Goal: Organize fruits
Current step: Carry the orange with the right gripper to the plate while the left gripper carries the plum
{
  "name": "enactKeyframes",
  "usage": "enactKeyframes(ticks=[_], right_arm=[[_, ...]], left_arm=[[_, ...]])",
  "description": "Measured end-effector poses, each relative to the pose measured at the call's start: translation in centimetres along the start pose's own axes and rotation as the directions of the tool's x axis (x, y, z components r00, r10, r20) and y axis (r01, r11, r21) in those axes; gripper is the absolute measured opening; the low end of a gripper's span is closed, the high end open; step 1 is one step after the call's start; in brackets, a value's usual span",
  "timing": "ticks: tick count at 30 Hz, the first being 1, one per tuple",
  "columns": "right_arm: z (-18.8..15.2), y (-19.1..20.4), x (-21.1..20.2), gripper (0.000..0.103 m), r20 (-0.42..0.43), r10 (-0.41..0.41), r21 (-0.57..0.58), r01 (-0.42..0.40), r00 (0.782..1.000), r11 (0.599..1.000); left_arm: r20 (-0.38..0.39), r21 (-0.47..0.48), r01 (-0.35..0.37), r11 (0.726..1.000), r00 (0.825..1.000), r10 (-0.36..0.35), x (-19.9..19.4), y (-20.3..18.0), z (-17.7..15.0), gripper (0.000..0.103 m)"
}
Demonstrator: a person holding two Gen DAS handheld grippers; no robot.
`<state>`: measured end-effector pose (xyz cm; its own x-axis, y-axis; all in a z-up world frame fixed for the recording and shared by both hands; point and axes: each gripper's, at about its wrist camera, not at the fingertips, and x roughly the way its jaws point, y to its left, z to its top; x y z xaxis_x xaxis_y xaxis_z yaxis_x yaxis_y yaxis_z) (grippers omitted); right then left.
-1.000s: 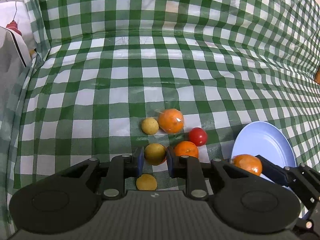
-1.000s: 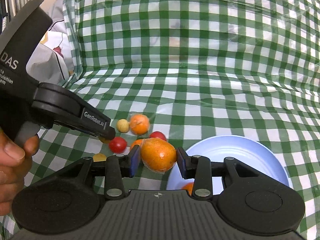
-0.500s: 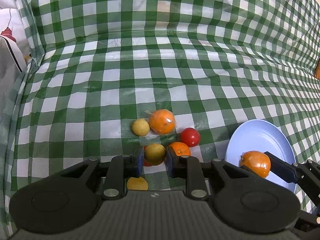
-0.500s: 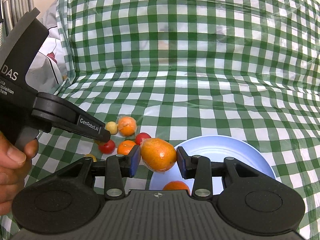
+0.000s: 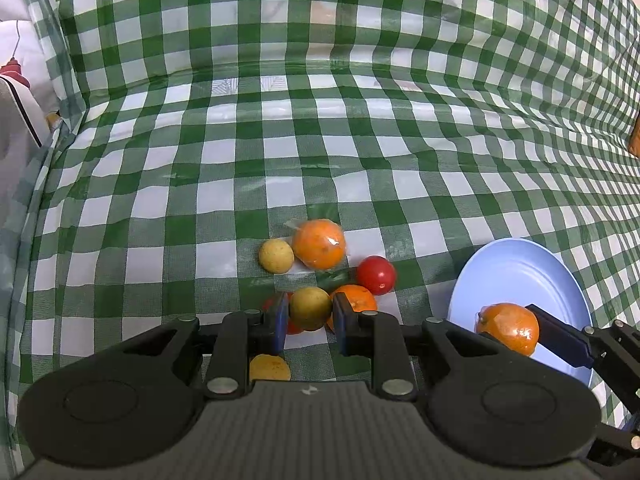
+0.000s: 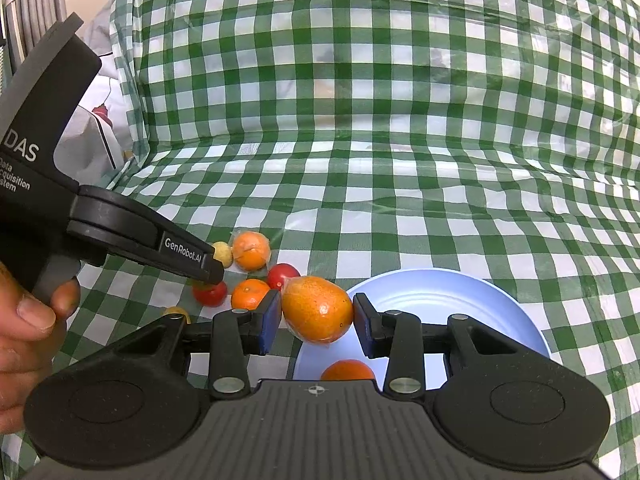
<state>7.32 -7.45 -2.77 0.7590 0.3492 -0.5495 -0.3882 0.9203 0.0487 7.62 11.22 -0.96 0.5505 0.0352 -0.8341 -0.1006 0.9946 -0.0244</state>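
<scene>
Two grippers each hold a fruit over a green-and-white checked cloth (image 5: pixel 280 152). Left gripper (image 5: pixel 309 322): its blue-padded fingers are narrowed onto a yellow-green round fruit (image 5: pixel 310 307), which sits between the pads at the near edge of the loose pile. Right gripper (image 6: pixel 316 318): its fingers clasp a large plastic-wrapped orange (image 6: pixel 318 309) at the left rim of the light blue plate (image 6: pixel 460 300); whether the orange is lifted off the plate I cannot tell. A second orange (image 6: pixel 347 369) lies on the plate's near part, partly hidden by the gripper body.

In the left wrist view, the pile lies left of the plate (image 5: pixel 516 264): a wrapped orange (image 5: pixel 319 243) at the far side, a pale yellow fruit (image 5: pixel 275 255) touching its left, a red tomato (image 5: pixel 376 275) to the right, and a small orange (image 5: pixel 356 300) just behind the right finger. Something red (image 5: pixel 290 322) shows behind the left finger, mostly hidden. A yellow fruit (image 5: pixel 269 366) lies nearest, under the gripper
</scene>
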Motion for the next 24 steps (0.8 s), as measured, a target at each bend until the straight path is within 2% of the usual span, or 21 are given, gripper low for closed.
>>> enactKeyframes(ticks=[19, 24], right_arm=[[0.0, 0.2, 0.1, 0.041, 0.003, -0.006, 0.0, 0.006, 1.0, 1.0], [0.5, -1.0, -0.6, 0.041, 0.057, -0.087, 0.044, 0.084, 0.995, 0.995]], left_arm=[[0.005, -0.004, -0.003, 1.0, 1.0, 0.003, 0.0, -0.1, -0.1, 0.026], [0.032, 0.003, 0.013, 1.0, 0.999, -0.013, -0.4, -0.5, -0.1, 0.026]])
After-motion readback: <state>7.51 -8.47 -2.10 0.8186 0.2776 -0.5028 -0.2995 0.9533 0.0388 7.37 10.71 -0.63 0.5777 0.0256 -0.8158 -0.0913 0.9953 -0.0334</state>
